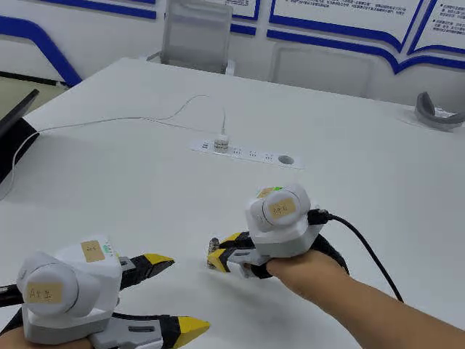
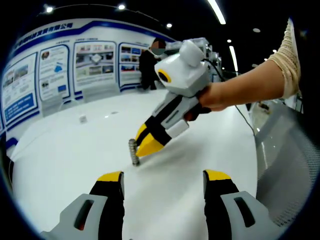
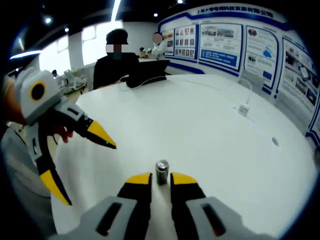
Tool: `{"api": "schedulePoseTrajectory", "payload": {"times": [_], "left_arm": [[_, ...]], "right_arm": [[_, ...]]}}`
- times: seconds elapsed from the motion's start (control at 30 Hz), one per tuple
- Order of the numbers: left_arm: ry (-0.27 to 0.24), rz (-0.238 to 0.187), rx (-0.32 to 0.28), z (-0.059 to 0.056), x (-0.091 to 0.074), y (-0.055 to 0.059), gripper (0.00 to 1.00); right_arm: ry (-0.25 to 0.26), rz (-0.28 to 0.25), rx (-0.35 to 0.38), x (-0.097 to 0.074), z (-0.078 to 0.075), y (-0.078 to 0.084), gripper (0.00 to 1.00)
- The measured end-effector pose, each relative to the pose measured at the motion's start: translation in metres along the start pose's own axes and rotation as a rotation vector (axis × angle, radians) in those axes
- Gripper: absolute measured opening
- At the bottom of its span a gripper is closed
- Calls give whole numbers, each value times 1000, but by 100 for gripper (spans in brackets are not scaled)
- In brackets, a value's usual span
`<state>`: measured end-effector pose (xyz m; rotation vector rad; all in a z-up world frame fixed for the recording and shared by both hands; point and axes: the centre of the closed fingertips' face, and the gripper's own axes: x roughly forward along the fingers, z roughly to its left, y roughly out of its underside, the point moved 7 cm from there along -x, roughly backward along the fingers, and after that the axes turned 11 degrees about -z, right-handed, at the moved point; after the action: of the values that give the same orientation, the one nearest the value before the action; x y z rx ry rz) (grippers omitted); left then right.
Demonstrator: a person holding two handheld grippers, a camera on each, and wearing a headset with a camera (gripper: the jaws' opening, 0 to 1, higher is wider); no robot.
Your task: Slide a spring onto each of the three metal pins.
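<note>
Upright spring [image 3: 161, 171] between tips of right tool [image 3: 161, 179]

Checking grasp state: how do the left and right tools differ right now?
Left tool: jaws wide open, nothing between them; right tool: jaws nearly closed on a small upright metal part. Right tool angles tip-down to the table; left tool lies closer to level. Both have yellow-tipped black jaws.
</note>
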<state>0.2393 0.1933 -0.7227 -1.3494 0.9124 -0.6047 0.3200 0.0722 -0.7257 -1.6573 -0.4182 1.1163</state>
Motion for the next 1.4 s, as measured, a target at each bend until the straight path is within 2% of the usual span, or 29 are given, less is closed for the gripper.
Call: {"api": "schedulePoseTrajectory", "payload": {"times": [0.33,0.9,1.4], "left_arm": [[-4,2,-2,-1,1,-1,68],[-3,1,2,-4,5,-2,72],[-3,-5,-1,-5,6,-2,75]], "right_arm": [[17,-35,15,-16,3,-1,20],[23,-66,26,-44,18,8,23],[69,-84,55,-74,16,22,24]]}}
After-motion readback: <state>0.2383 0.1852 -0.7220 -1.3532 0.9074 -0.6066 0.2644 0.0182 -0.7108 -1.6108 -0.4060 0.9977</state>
